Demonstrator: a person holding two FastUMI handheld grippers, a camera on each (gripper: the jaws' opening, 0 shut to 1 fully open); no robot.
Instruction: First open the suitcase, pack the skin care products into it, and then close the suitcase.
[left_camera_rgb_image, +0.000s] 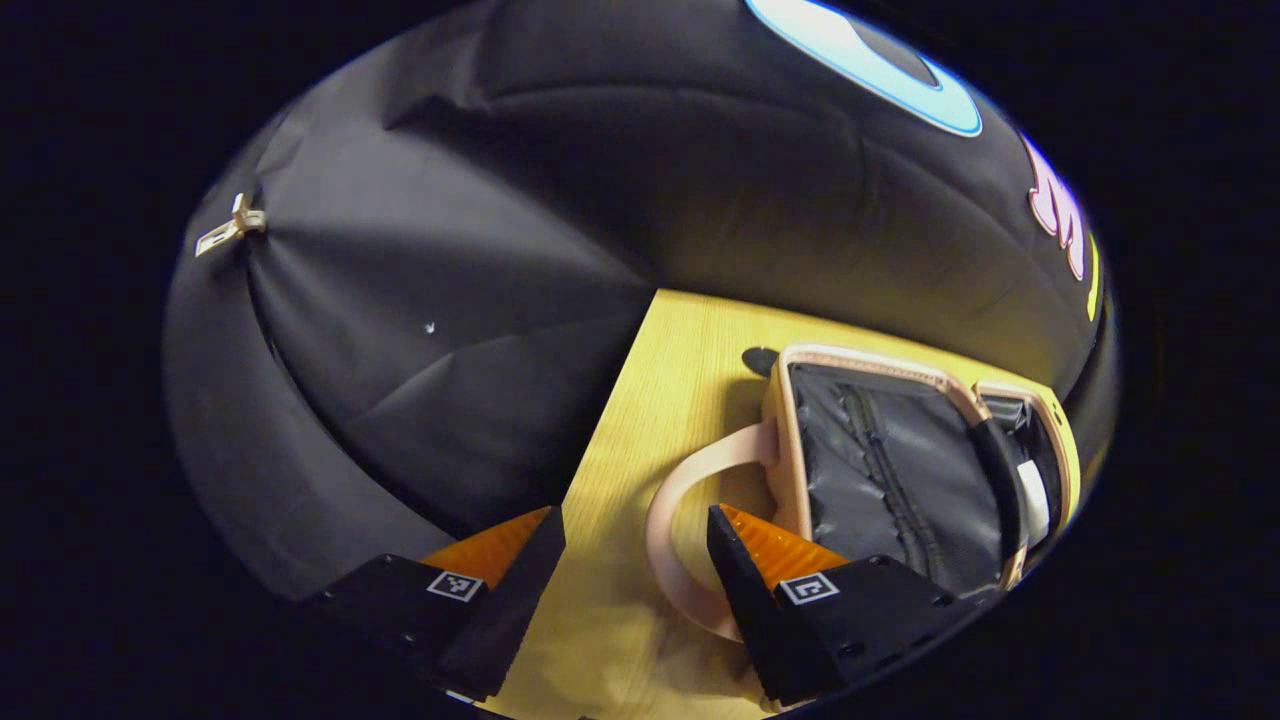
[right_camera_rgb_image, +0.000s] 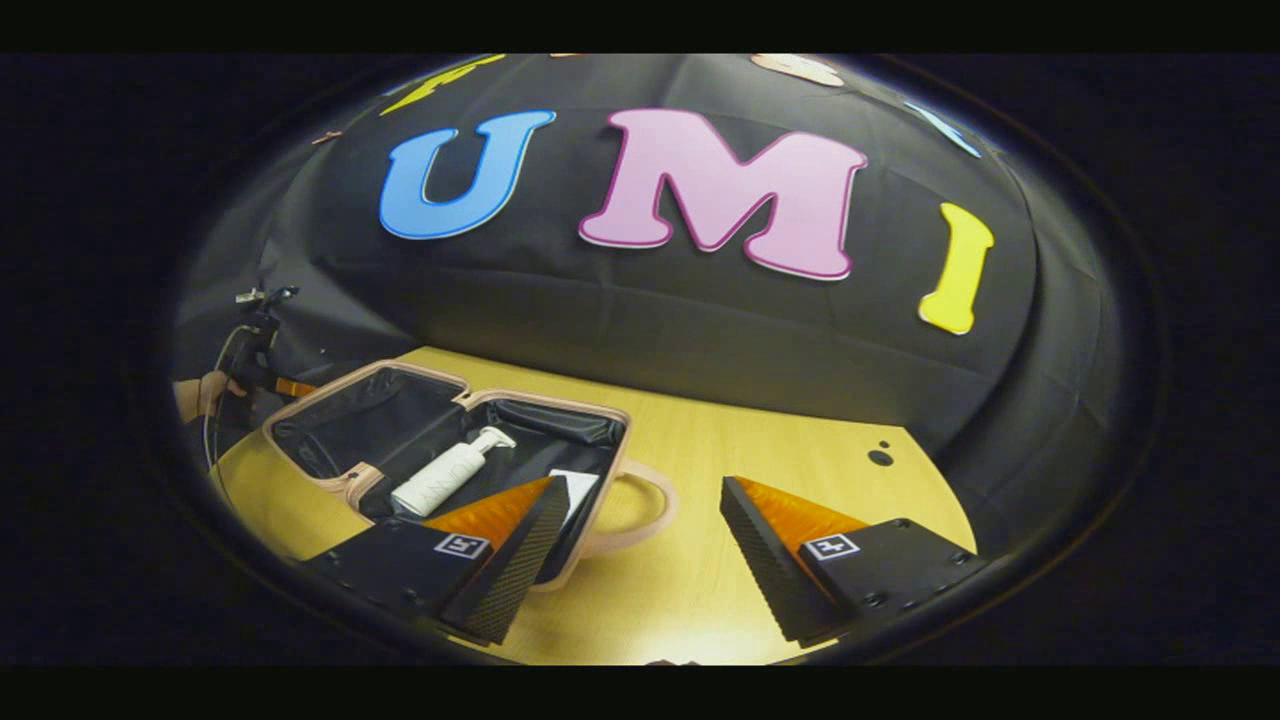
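Observation:
The pink suitcase lies open and flat on the wooden table, showing black lining in both halves. A white pump bottle lies on its side in the half nearer the handle, beside the hinge. A flat white item rests next to it. My right gripper is open above the pink handle, touching nothing. My left gripper is open at the suitcase's handle end, one fingertip over the handle loop. In the right gripper view it sits far left, held by a hand.
The table's left edge runs along the booth's black cloth wall. A dark round hole marks the tabletop to the right of the suitcase. Bare wood lies between my right fingers and toward the table's right side.

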